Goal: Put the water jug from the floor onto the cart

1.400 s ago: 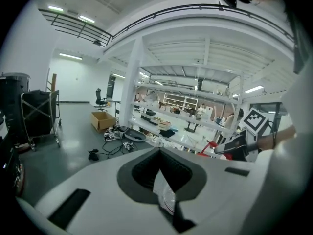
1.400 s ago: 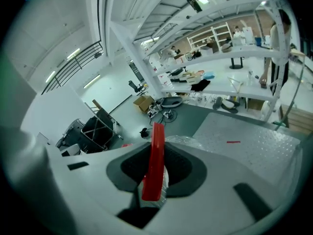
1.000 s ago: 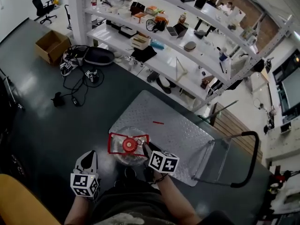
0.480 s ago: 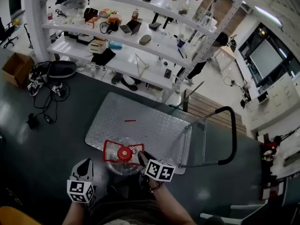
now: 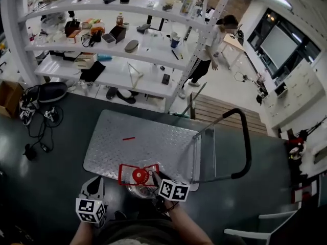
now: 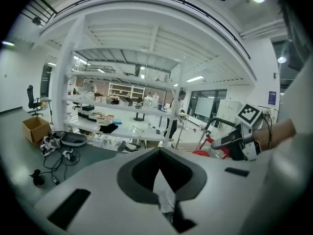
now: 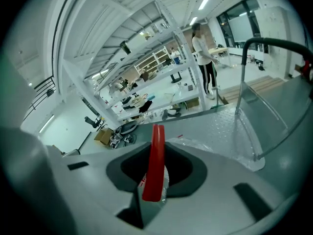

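The clear water jug (image 5: 139, 185), with a red cap and a red handle frame (image 5: 126, 173), hangs over the near edge of the cart's metal deck (image 5: 148, 144). My right gripper (image 5: 153, 177) grips that frame at its right side. In the right gripper view the red handle (image 7: 156, 155) stands upright between the jaws, which are opening slightly while still pressing on it. My left gripper (image 5: 94, 186) hangs to the jug's left, apart from it, shut and with nothing in it. The left gripper view shows its jaws (image 6: 161, 180) closed and the right gripper (image 6: 237, 142) off to the right.
The cart's black push handle (image 5: 245, 137) rises at the deck's right end. A small red item (image 5: 128, 138) lies on the deck. Behind stand white shelves (image 5: 117, 60) with several items, with a person (image 5: 212, 42) beyond. Cables and a bag (image 5: 43, 98) lie on the floor at left.
Both grippers and the hanging jug have shifted along the cart's near edge towards its handle end. The view has swung right, so the shelves and floor clutter slid left.
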Demonstrator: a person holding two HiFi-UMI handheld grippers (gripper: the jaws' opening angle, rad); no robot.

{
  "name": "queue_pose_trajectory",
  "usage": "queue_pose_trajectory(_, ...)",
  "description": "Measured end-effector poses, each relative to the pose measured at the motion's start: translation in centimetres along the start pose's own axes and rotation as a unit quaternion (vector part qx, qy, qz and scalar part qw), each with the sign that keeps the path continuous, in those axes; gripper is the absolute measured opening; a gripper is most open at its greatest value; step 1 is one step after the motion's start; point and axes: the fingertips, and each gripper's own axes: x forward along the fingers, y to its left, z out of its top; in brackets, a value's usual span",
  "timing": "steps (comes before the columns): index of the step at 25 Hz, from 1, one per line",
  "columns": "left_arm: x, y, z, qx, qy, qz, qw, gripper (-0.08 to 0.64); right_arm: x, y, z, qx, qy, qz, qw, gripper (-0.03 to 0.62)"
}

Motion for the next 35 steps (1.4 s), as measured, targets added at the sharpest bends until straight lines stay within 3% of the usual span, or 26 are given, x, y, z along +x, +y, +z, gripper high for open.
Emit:
queue_pose_trajectory(8,9.1,-5.6,3.8,0.027,0.012,-0.025,0.9993,0.005,1.5,-7.0,7.3,0.055,-0.021,0.009,0.998,0.066)
queue_pose_trajectory(16,15.8,-8.8,6.6,0.043,0.012,-0.009,0.999,0.005,5.8,-11.0,13.3,0.049,-0.021,0.047,0.997,0.066)
queue_pose_trajectory(26,20.9,-12.3,8.8,0.051,0.023,-0.029,0.998,0.005,9.4,-13.6,17.2,0.04,-0.015,0.045,0.998,0.069)
queue_pose_trajectory(35,23.7,-12.7,10.4,0.064,0.022,-0.044,0.9967,0.005,11.2,-13.5,18.0,0.072,-0.011,0.055,0.996,0.072)
